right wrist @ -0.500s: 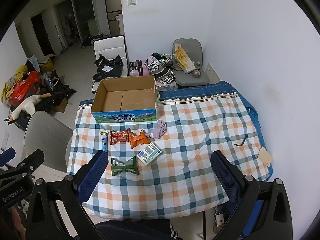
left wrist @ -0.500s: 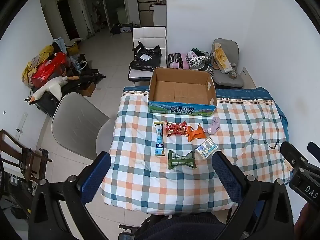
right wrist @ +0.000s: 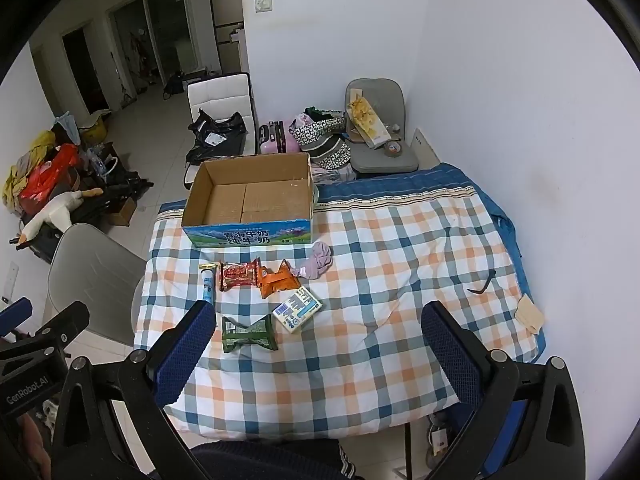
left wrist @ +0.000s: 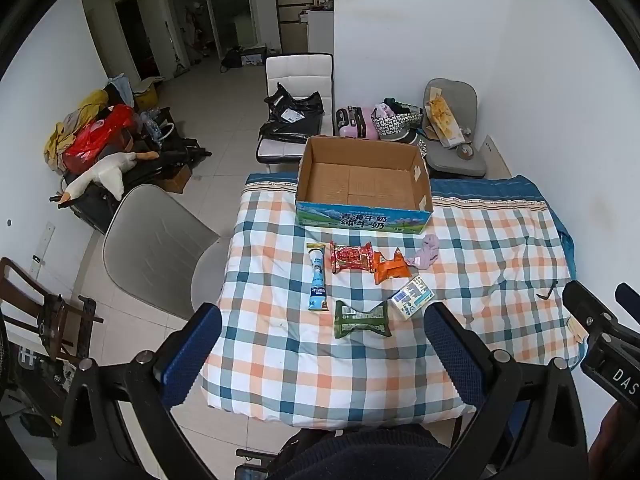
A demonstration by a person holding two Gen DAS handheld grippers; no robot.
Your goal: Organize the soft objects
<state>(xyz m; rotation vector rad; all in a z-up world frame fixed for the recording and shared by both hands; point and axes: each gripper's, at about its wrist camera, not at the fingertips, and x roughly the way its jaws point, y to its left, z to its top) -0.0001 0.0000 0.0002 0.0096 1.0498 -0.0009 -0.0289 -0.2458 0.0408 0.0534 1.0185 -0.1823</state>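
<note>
Cardboard box (left wrist: 364, 184) empty at the far side of the checked surface (left wrist: 280, 344); soft packets, green one (left wrist: 362, 319) nearest, lying loose before it. Left hand-held gripper (left wrist: 320, 356) and right hand-held gripper (right wrist: 316, 354) both spread wide, holding nothing. Sorting seemingly not yet started; probably needs a descent onto the green packet

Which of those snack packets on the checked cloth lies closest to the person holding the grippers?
The green packet, pinched in the middle like a bow. It lies nearest the table's front edge; the red packet and orange packet sit farther back, toward the cardboard box.
</note>
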